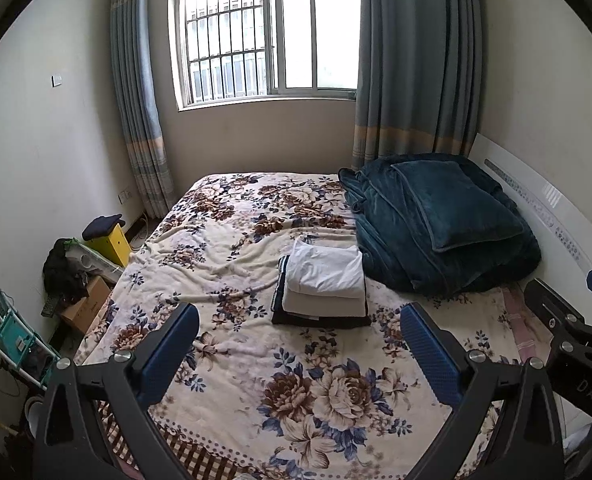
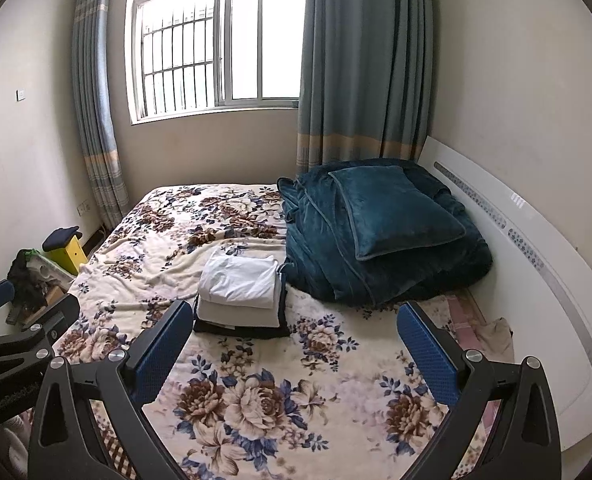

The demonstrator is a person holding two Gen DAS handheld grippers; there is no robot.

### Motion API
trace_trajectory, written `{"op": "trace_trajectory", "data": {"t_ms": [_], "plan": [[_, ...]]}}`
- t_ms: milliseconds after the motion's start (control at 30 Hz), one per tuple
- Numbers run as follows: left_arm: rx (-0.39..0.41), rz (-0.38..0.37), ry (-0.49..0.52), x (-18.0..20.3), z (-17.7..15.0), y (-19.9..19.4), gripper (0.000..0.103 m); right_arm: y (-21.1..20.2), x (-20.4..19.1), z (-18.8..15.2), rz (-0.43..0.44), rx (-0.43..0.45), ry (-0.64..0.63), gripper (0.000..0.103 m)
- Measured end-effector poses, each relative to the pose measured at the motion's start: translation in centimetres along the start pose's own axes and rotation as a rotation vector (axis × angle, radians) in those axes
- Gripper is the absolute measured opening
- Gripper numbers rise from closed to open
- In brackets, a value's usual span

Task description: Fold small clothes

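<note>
A neat stack of folded clothes (image 1: 323, 284) lies on the floral bedspread (image 1: 232, 240): a white piece on top, a cream one under it, a dark one at the bottom. It also shows in the right wrist view (image 2: 240, 294). My left gripper (image 1: 298, 328) is open and empty, held above the bed in front of the stack. My right gripper (image 2: 296, 326) is open and empty too, at about the same height. Each gripper's side shows at the edge of the other's view.
A folded teal quilt with a pillow (image 1: 444, 220) sits at the bed's far right by the white headboard (image 2: 536, 264). Boxes, a yellow stool (image 1: 110, 240) and clutter stand on the floor left of the bed. Window and curtains lie beyond.
</note>
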State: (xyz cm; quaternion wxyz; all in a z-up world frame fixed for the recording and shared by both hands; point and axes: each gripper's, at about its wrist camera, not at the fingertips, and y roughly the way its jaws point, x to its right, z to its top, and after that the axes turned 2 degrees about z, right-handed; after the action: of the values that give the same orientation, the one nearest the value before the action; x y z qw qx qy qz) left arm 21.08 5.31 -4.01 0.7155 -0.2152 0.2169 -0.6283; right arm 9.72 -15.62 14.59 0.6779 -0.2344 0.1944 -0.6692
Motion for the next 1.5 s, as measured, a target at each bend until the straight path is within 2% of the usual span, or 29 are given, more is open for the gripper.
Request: {"op": "trace_trajectory", "data": {"t_ms": [1500], "plan": [[0.035, 0.044, -0.030, 0.0, 0.8, -1.3, 0.103, 1.0, 0.3, 1.1, 0.019, 0.010, -0.002, 0.103]]}}
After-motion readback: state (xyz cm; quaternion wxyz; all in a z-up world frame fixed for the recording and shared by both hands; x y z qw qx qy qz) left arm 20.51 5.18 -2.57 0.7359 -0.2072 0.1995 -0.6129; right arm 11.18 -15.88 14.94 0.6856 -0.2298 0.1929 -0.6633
